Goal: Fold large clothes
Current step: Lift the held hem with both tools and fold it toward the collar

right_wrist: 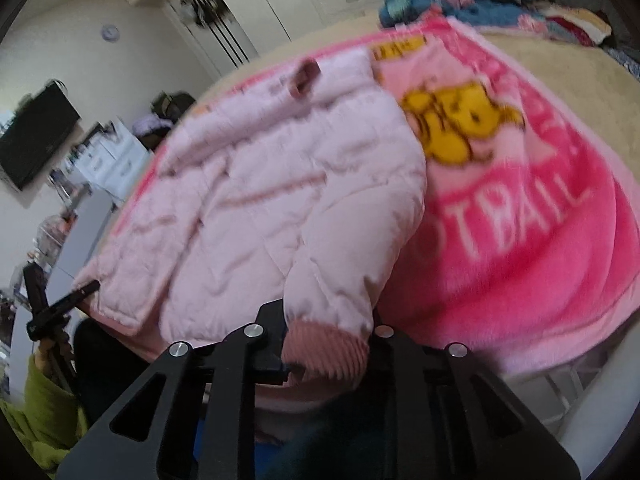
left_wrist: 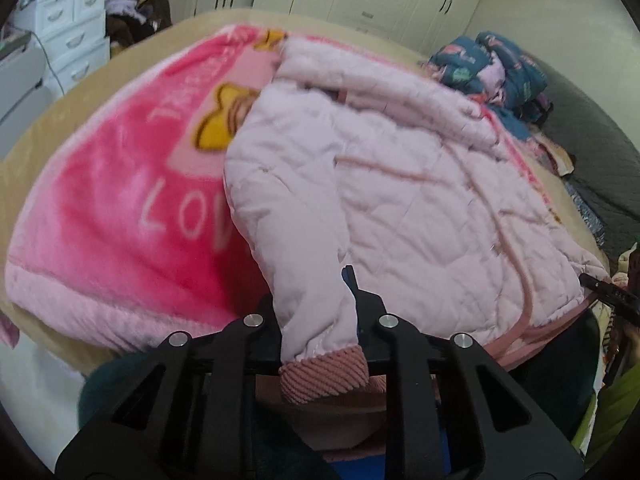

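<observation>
Left gripper and right gripper each apparently clamp a jacket cuff

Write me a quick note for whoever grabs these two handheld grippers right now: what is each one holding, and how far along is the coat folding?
Left gripper: shut on the ribbed cuff of one sleeve of the pale pink quilted jacket.
Right gripper: shut on the other sleeve's cuff.
The jacket lies spread on the pink blanket on the bed, hem towards the person.
Done: both sleeve ends gripped.
Left: probably bring the sleeves across the body, then fold the body. No fold shows yet.
</observation>
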